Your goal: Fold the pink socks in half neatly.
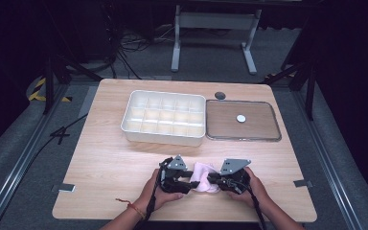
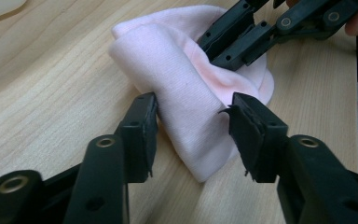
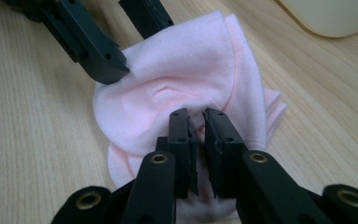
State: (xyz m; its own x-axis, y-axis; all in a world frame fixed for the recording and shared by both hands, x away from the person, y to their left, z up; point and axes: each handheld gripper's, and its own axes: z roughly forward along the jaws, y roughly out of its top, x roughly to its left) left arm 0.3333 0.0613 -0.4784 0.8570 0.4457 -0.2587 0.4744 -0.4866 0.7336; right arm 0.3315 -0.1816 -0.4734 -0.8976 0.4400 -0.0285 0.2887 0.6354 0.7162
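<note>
A folded pink sock (image 1: 202, 177) lies on the wooden table (image 1: 105, 163) near its front edge, between my two grippers. My left gripper (image 1: 191, 181) comes at it from the left. In the left gripper view its jaws (image 2: 193, 126) straddle a thick fold of the sock (image 2: 186, 98), with the pads touching the fabric on both sides. My right gripper (image 1: 212, 179) comes from the right. Its jaws (image 3: 199, 123) are nearly together, pinching a small pucker of the sock (image 3: 186, 65). Each view also shows the other gripper on the sock's far side: right gripper (image 2: 228, 44), left gripper (image 3: 135, 42).
A white box with several compartments (image 1: 165, 138) stands at mid table. To its right lies a flat clear-rimmed lid (image 1: 263, 136) with a small white disc (image 1: 240, 118) on it, and behind that a dark round cap (image 1: 220, 95). Both hands rest by the front edge.
</note>
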